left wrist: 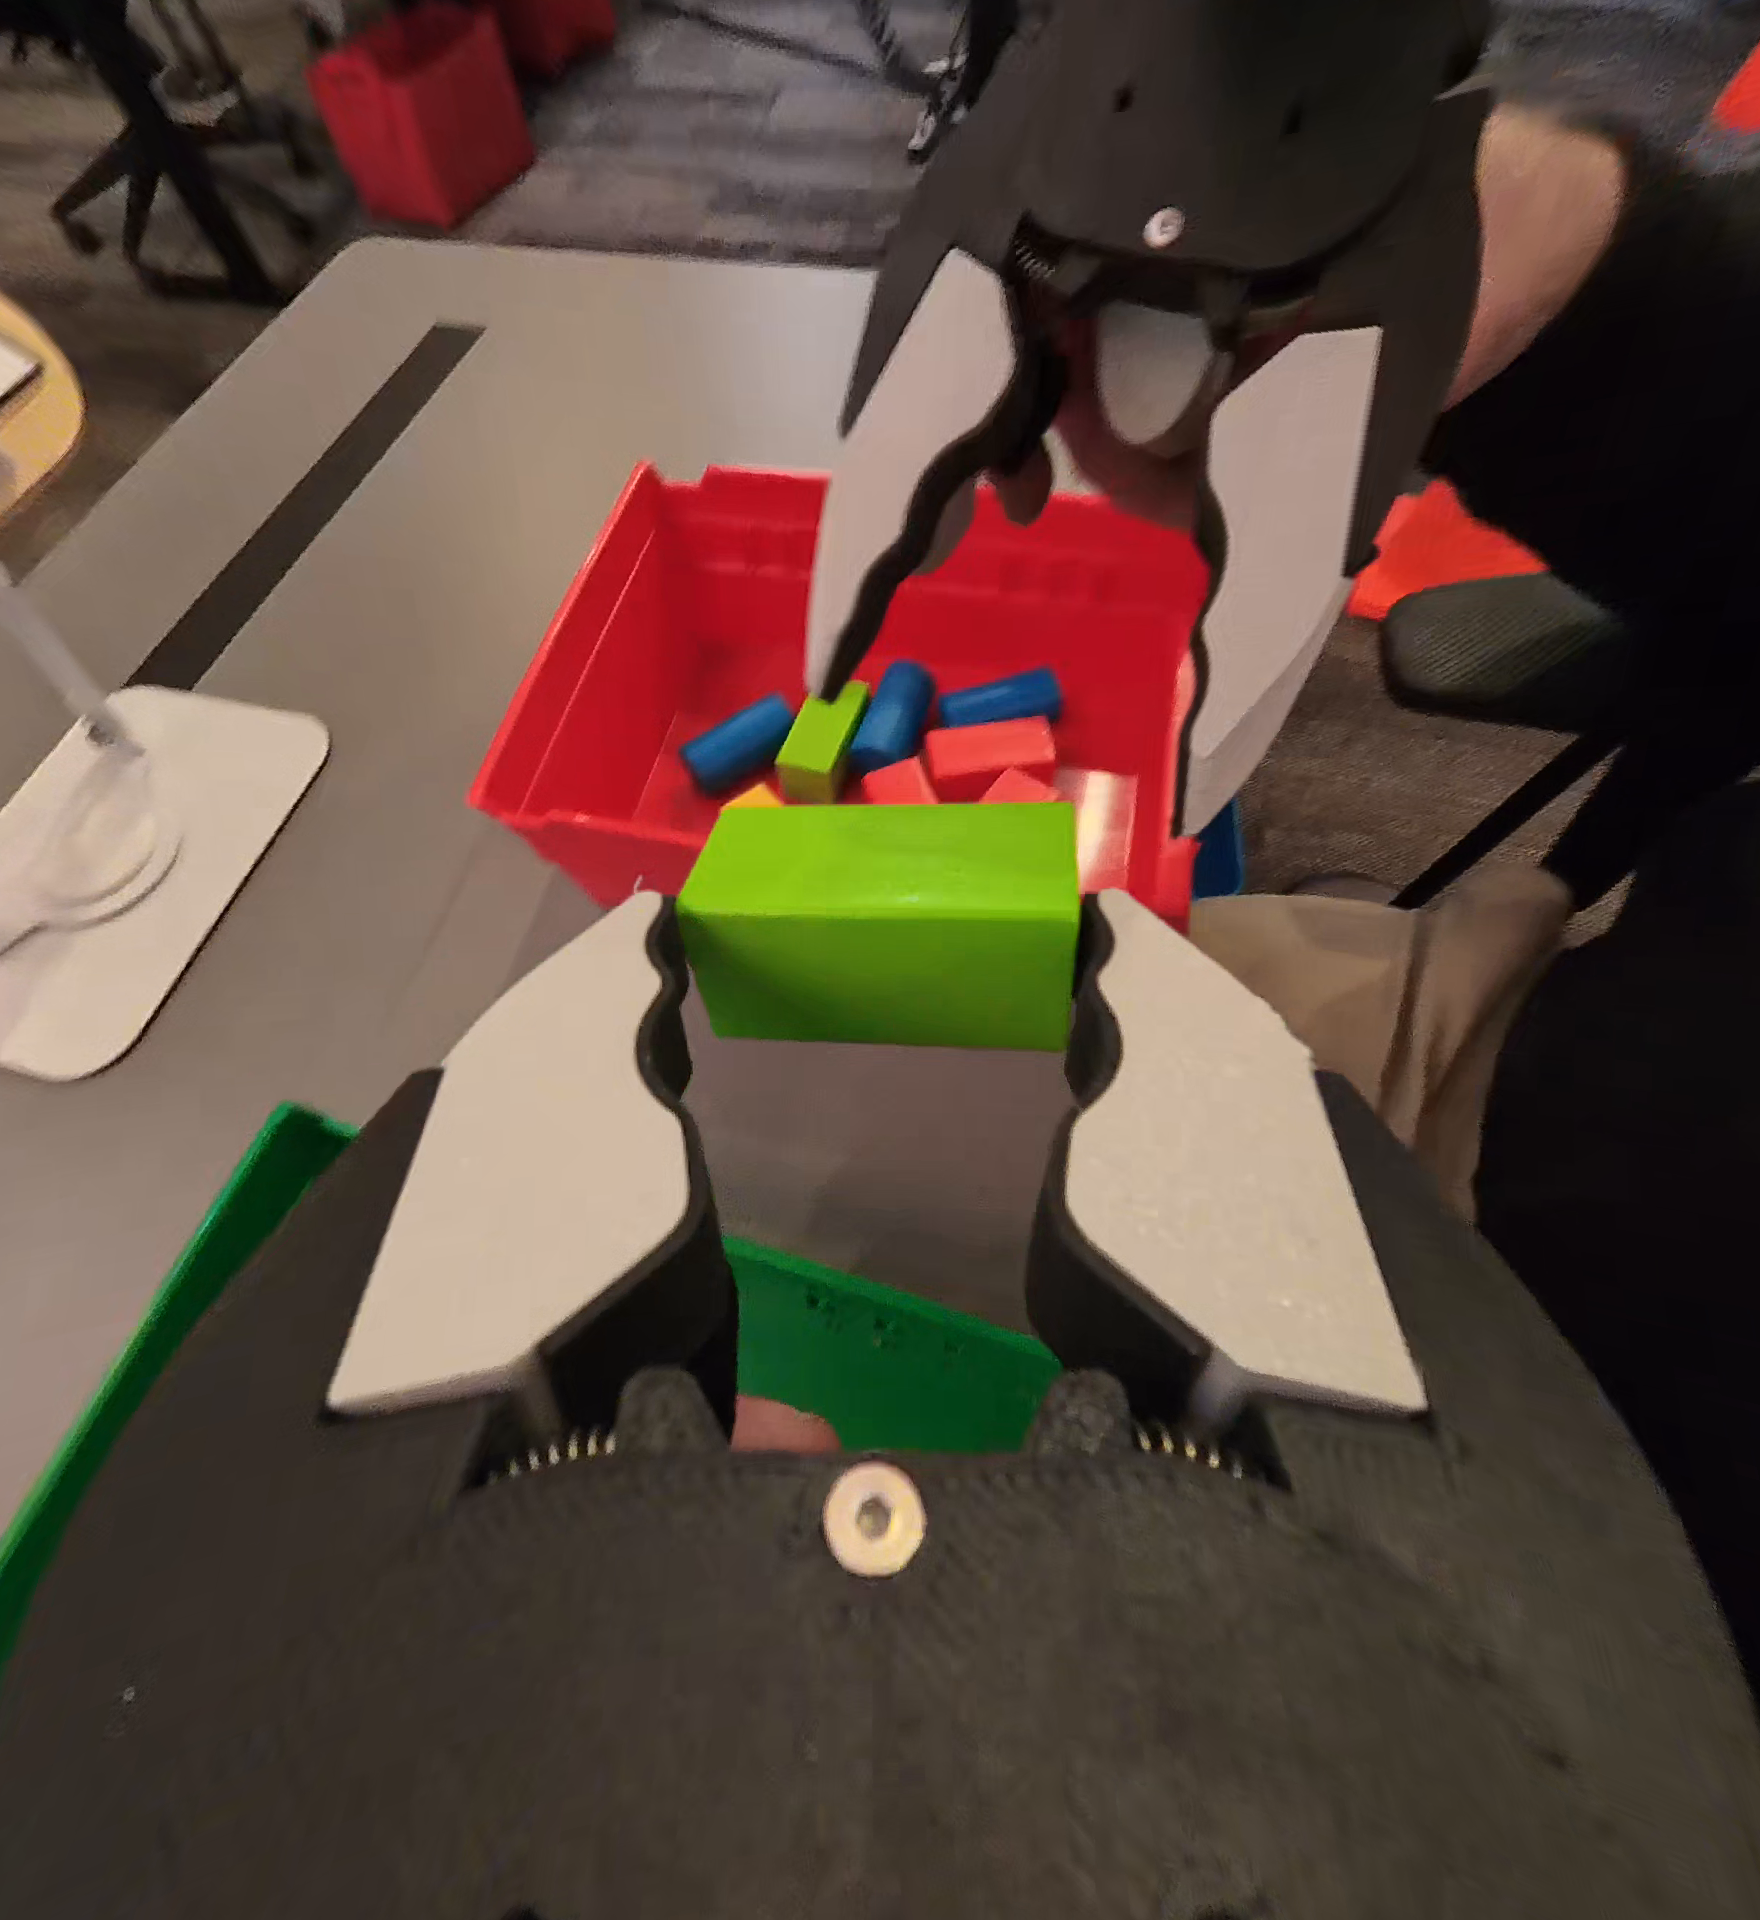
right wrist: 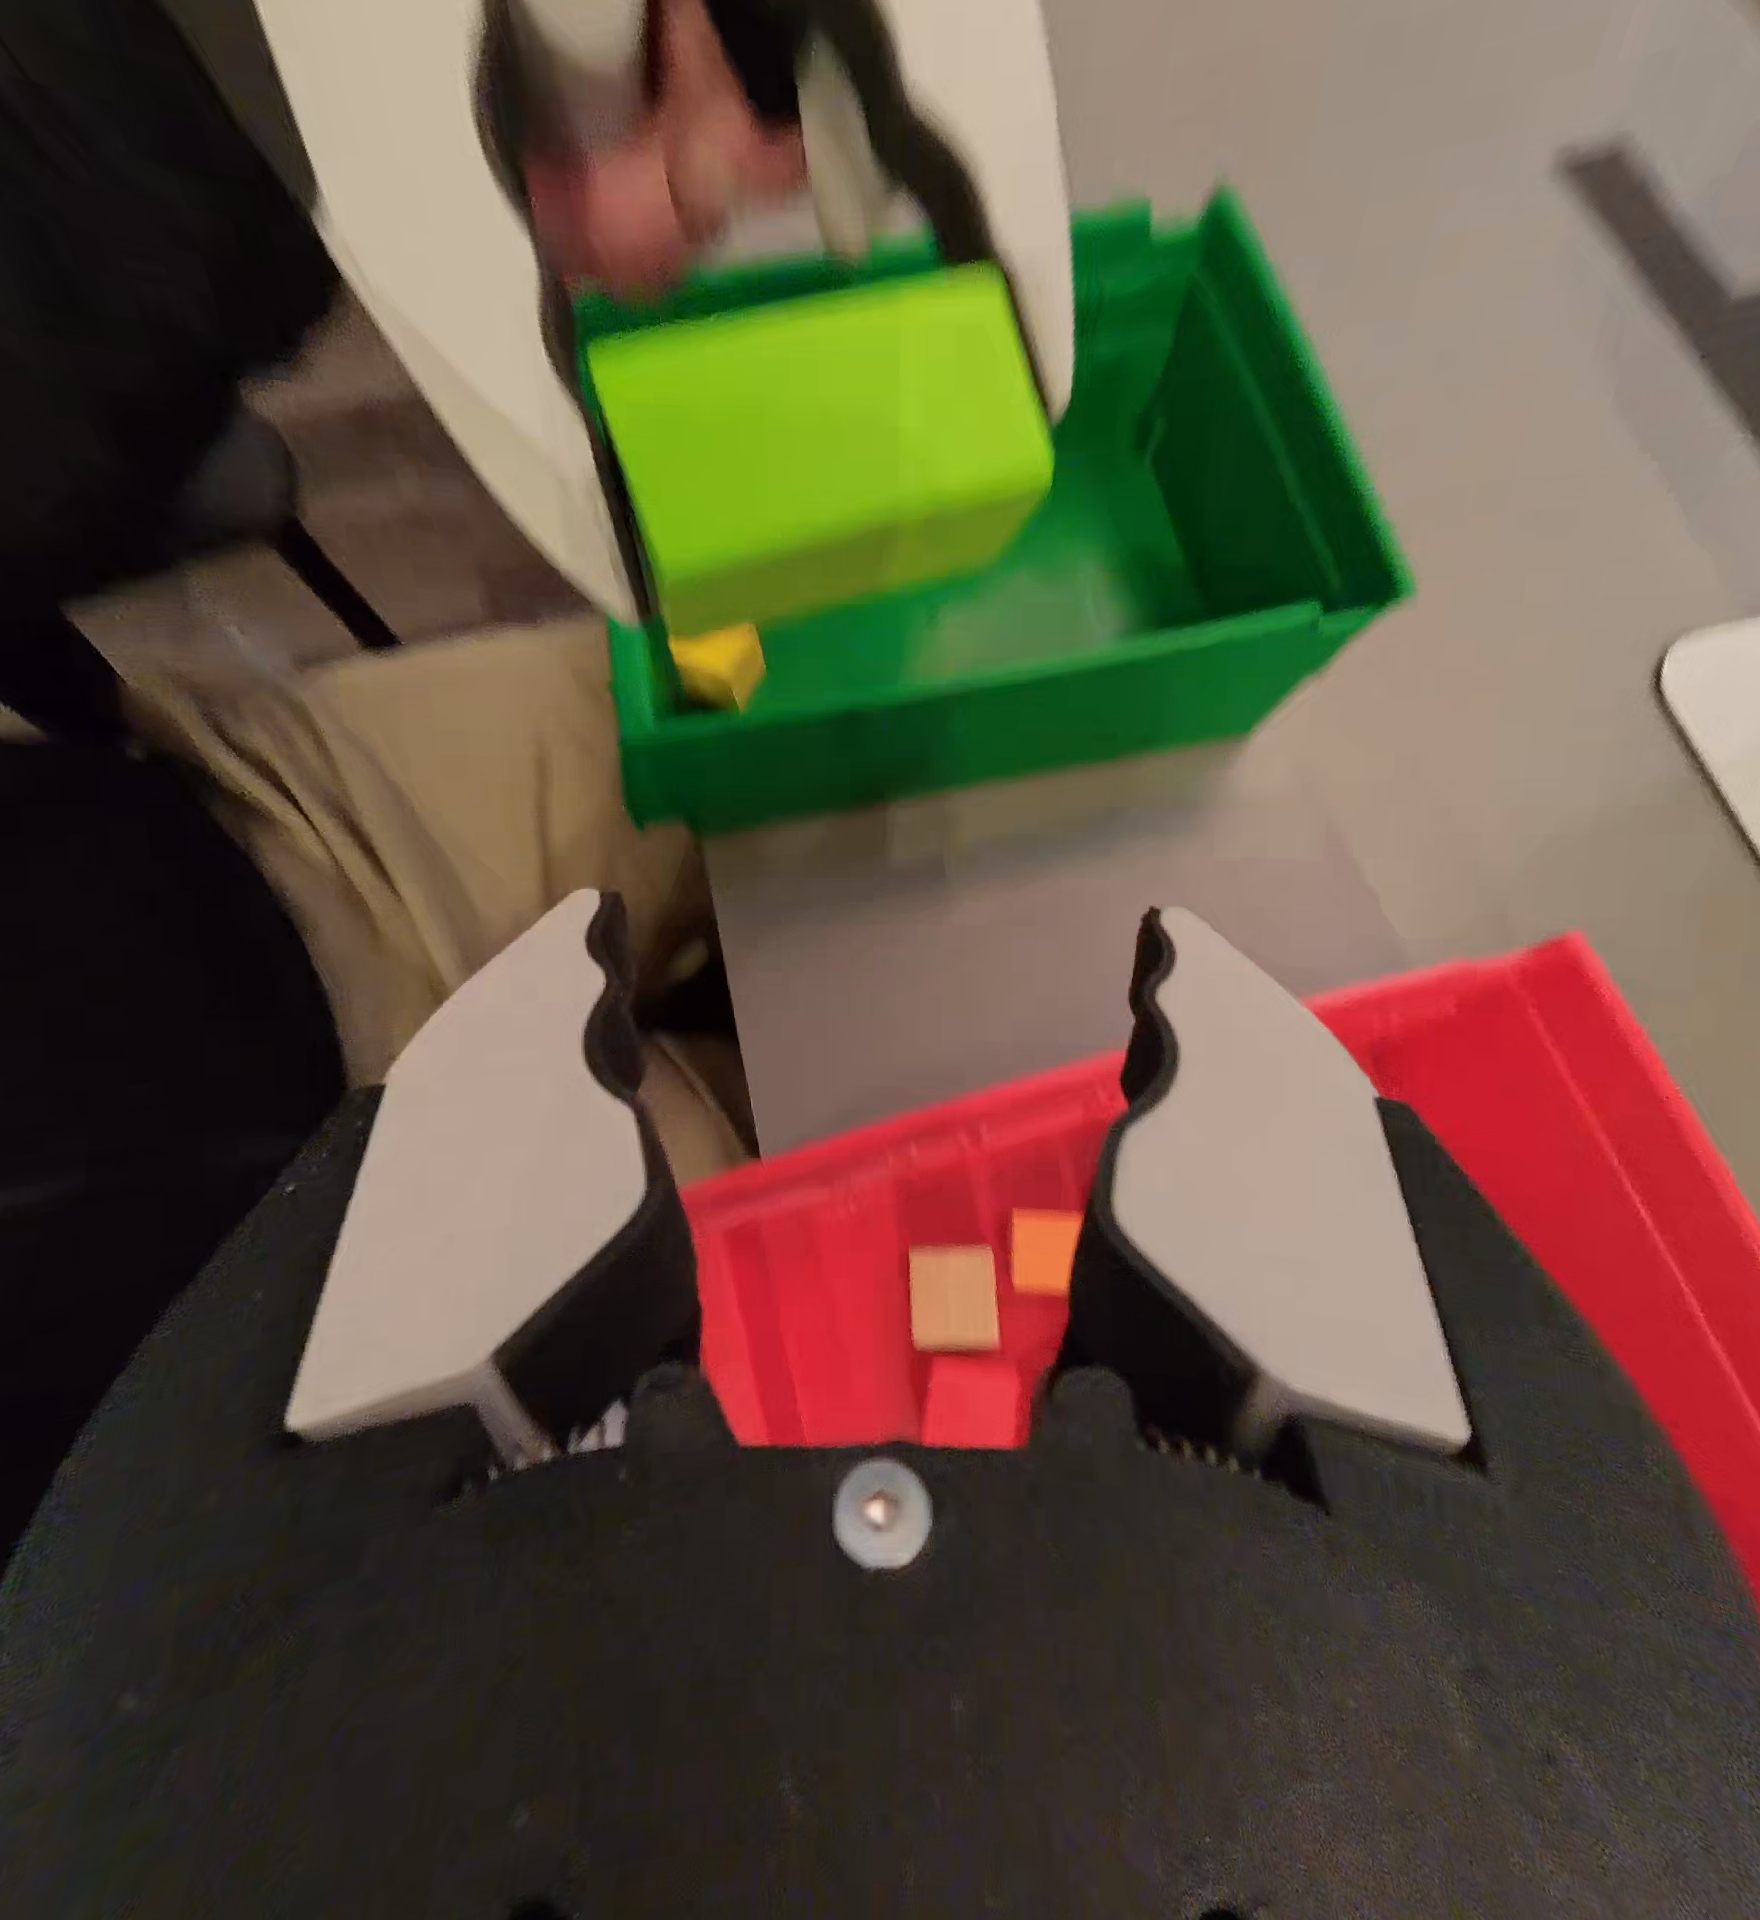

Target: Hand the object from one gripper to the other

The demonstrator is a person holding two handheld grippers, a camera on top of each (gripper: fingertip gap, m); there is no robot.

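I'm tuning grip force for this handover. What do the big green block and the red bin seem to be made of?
The big green block, clamped by the left gripper, looks like painted wood: opaque matte colour, crisp edges, faint streaks on top. Solid plastic is possible. The red bin looks like rigid moulded plastic: thin ribbed walls, stepped rim, soft sheen. The right gripper is open and empty.

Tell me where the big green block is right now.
The big green block is clamped between the left gripper fingertips, centre of the left wrist view, held above the table between the red bin and green bin.
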